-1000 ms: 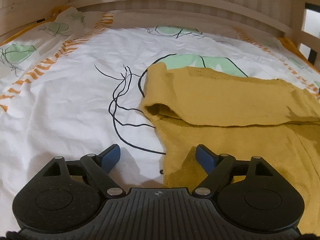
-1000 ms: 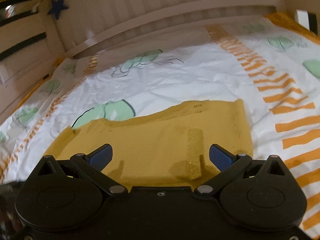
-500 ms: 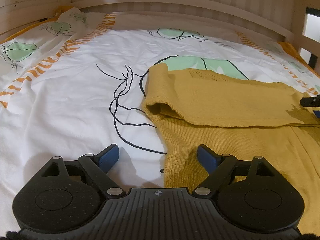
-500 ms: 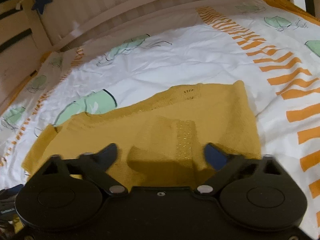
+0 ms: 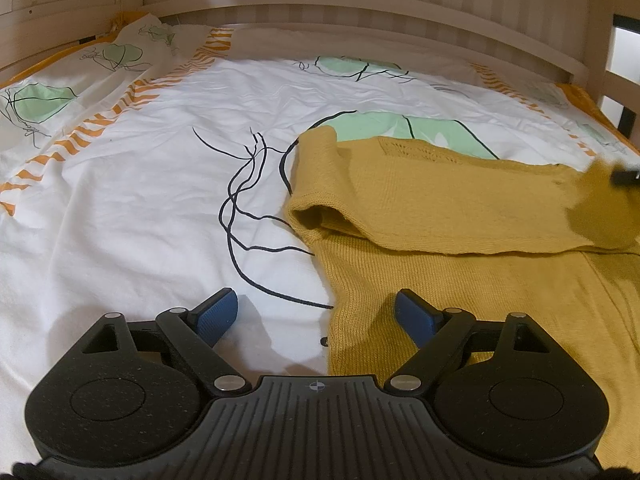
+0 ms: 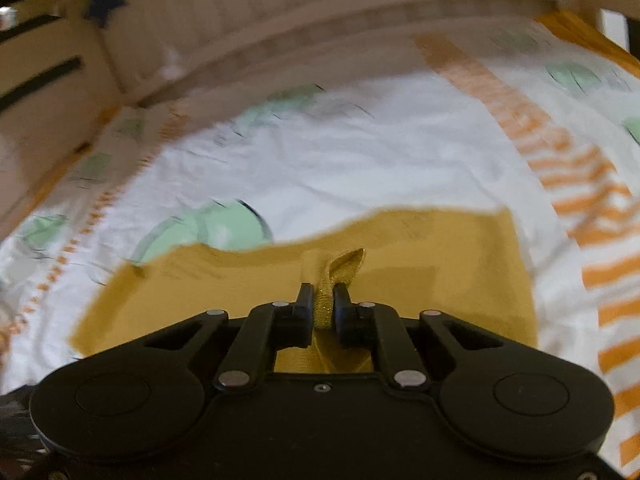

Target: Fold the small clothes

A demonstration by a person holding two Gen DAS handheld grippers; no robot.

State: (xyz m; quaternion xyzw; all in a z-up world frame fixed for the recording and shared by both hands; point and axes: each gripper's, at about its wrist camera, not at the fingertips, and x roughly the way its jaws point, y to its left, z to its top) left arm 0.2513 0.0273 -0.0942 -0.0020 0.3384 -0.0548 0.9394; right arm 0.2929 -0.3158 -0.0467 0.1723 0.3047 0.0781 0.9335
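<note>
A mustard-yellow knit sweater (image 5: pixel 440 216) lies on the bed, its upper part folded over the body. My left gripper (image 5: pixel 316 312) is open and low over the sweater's left edge, one finger above the sheet, the other above the knit. My right gripper (image 6: pixel 323 300) is shut on a pinched fold of the sweater (image 6: pixel 420 276), with a glittery strip of cloth sticking up between the jaws. The right gripper's tip also shows blurred at the far right of the left wrist view (image 5: pixel 626 176), lifting cloth.
The bed has a white sheet (image 5: pixel 140 208) with green leaf prints, black lines and orange stripes. A wooden slatted bed rail (image 5: pixel 360 4) curves around the far side. A dark blue star (image 6: pixel 106 0) hangs on the rail at upper left.
My right gripper has closed on a fold of the sweater and lifted it. The left gripper stays open and has barely moved.
</note>
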